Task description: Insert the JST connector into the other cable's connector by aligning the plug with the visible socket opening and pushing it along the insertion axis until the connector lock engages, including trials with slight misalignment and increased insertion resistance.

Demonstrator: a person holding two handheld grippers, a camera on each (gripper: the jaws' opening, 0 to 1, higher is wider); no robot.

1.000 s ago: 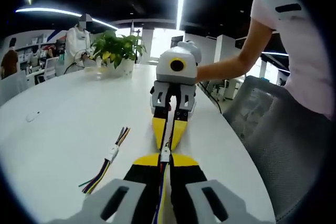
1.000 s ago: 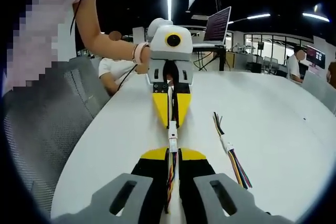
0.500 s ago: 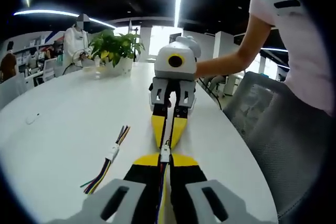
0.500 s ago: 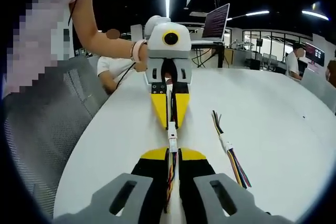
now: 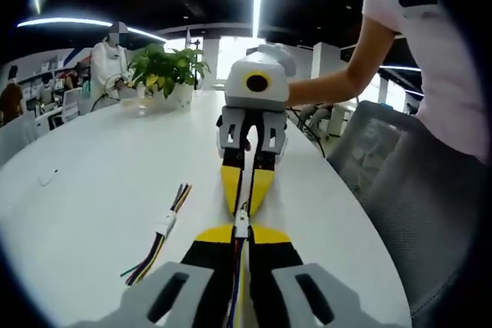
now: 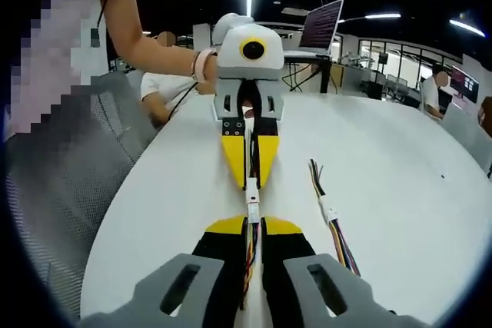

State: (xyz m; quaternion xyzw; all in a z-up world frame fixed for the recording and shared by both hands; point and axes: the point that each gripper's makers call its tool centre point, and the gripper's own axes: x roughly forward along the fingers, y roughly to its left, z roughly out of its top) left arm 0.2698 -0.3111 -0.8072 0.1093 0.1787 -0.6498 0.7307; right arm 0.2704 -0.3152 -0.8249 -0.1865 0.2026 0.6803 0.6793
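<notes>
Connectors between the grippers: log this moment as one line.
left gripper: shut on cable | right gripper: shut on cable | connectors: joined tip-to-tip | spare cable: on table

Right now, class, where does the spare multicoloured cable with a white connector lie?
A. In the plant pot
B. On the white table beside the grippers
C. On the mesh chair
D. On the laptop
B: the spare cable lies flat on the white table, off to the side of the left gripper.

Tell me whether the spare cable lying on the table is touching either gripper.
Apart. In the right gripper view, white table shows between the spare cable and the right gripper; the left gripper is farther off.
</notes>
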